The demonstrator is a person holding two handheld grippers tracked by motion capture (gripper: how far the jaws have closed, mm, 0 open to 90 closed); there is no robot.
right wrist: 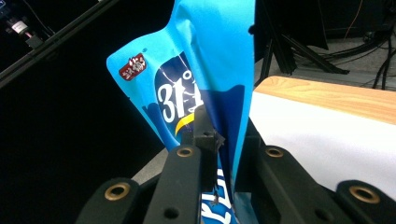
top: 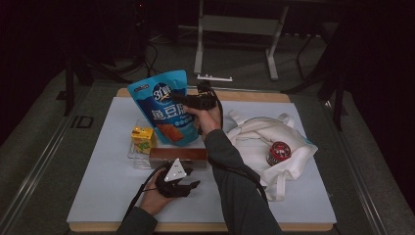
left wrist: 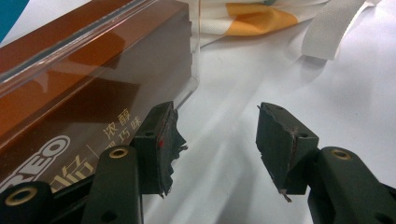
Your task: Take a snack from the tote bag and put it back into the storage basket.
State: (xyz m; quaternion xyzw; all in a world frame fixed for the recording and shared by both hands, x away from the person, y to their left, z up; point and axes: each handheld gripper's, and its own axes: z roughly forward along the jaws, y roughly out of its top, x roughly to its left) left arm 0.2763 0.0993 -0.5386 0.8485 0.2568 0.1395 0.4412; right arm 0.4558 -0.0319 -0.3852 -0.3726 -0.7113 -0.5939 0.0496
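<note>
A blue snack pouch [top: 164, 105] hangs upright over the back left of the white mat, above a clear tray [top: 133, 157]. My right gripper [top: 198, 102] is shut on the pouch's right edge. In the right gripper view the pouch [right wrist: 210, 56] is folded between the jaws of that gripper [right wrist: 226, 135]. My left gripper [top: 192, 185] rests low near the front edge, open, with nothing between its fingers. The left gripper view shows it [left wrist: 215, 109] just right of a brown biscuit box [left wrist: 84, 84].
The brown box [top: 178, 155] lies along the tray's front, with a yellow juice carton [top: 142, 138] behind it. A white tote bag [top: 259, 134] lies crumpled to the right with a red round tin [top: 279, 152] on it. Its strap [left wrist: 327, 32] is beyond my left jaws.
</note>
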